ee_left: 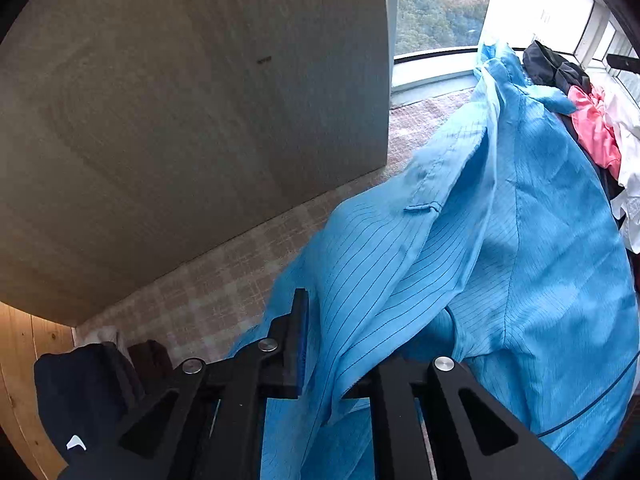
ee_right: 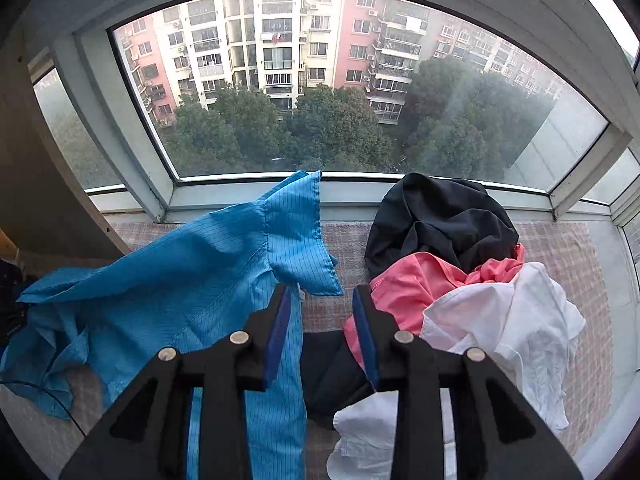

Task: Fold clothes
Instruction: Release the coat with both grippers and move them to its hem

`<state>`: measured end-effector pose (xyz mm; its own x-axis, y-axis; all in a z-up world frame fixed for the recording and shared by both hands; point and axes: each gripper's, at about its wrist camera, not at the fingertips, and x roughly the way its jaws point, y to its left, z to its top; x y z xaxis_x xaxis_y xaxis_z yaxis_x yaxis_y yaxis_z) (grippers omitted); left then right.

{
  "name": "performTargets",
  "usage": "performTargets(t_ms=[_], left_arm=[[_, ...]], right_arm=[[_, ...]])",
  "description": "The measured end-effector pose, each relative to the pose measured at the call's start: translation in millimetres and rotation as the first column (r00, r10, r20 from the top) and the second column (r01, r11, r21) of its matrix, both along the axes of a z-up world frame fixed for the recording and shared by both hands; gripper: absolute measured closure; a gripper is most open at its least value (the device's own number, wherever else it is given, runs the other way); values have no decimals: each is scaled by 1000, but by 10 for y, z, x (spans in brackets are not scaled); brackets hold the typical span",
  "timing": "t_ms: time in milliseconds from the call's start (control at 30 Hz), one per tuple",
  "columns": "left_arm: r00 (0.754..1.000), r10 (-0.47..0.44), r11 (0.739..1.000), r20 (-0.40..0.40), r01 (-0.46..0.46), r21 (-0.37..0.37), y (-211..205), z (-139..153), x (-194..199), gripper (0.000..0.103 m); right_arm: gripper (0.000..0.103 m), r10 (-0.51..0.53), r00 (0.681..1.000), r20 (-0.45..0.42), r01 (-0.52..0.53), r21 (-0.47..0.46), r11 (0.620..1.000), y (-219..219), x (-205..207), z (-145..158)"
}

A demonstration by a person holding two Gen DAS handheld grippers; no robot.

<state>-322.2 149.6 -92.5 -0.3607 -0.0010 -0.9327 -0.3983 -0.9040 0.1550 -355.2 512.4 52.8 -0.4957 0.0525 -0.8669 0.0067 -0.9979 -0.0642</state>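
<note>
Item: blue pinstriped shirt (ee_right: 172, 280), crumpled, long axis running lower centre to upper centre-left of our right view. Left gripper (ee_left: 340, 344) fingers spread, shirt fabric draped between. Right gripper (ee_right: 322, 332) spread, empty, collar (ee_right: 300, 240) just ahead-left.

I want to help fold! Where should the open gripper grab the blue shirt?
Probably the collar of the blue shirt. It sticks up as a free flap just ahead of the right gripper, whose jaws stand open, so come straight forward from the near side. The left gripper already has blue cloth between its fingers.
</note>
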Motion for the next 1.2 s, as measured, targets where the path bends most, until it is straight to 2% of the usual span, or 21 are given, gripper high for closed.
performTargets(t_ms=[33, 133, 300, 400, 433, 467, 500, 600, 733, 800, 867, 933, 967, 1000, 1033, 1067, 1133, 1200], left_arm=[[1000, 4, 1000, 1, -4, 2, -32, 21, -2, 78], [1000, -1, 1000, -10, 1, 4, -144, 147, 45, 76], [999, -9, 1000, -42, 10, 13, -429, 353, 148, 73], [995, -61, 998, -72, 63, 16, -442, 465, 402, 73], [994, -86, 996, -73, 88, 27, -441, 482, 479, 70], [991, -110, 993, -75, 113, 38, -439, 498, 557, 62], [992, -109, 993, -64, 111, 28, -471, 476, 556, 61], [996, -88, 996, -27, 88, -12, -584, 388, 510, 61], [998, -59, 996, 21, 60, -68, -735, 271, 449, 60], [998, -43, 994, 44, 47, -96, -811, 213, 418, 52], [997, -26, 992, 67, 35, -124, -886, 155, 388, 51], [986, -94, 996, 141, 94, 10, -950, 161, 497, 51], [981, -105, 988, 164, 84, 131, -1009, 220, 513, 51], [976, -113, 964, 185, 63, 257, -1074, 289, 522, 50], [971, -123, 924, 203, 37, 379, -1138, 357, 530, 50], [973, -115, 893, 198, 13, 451, -1169, 422, 524, 50], [988, -63, 890, 142, -9, 456, -1138, 553, 555, 50], [995, -55, 896, 78, 15, 444, -1021, 661, 699, 50]], right_arm=[[66, 16, 1000, 2, -16, 6, 1000, -8, 180, -8], [66, 57, 998, 19, -57, 7, 998, -37, 778, -118], [66, 62, 992, 109, -55, -68, 996, -55, 1811, -592], [66, 43, 986, 162, -31, -75, 997, -71, 2374, -898], [66, 38, 983, 182, -23, -87, 996, -98, 2511, -979], [66, 34, 979, 201, -15, -100, 995, -125, 2648, -1061], [66, 31, 975, 220, -6, -112, 994, -152, 2786, -1143], [66, 28, 968, 248, 8, -143, 990, -278, 3023, -1261], [66, 56, 977, 207, -24, -156, 988, -446, 3174, -1129], [66, 63, 982, 178, -34, -160, 987, -487, 3232, -1028], [66, 49, 985, 163, -21, -173, 985, -471, 3268, -969], [66, 31, 986, 165, 2, -192, 981, -441, 3254, -981], [66, 23, 986, 168, 11, -200, 980, -431, 3241, -993], [66, 18, 984, 175, 19, -205, 979, -434, 3214, -1017], [66, 13, 983, 183, 26, -209, 978, -436, 3188, -1040], [66, 11, 982, 188, 30, -212, 977, -445, 3169, -1058], [66, 17, 981, 192, 23, -208, 978, -492, 3168, -1069], [66, 28, 981, 192, 9, -186, 982, -527, 3189, -1068]])
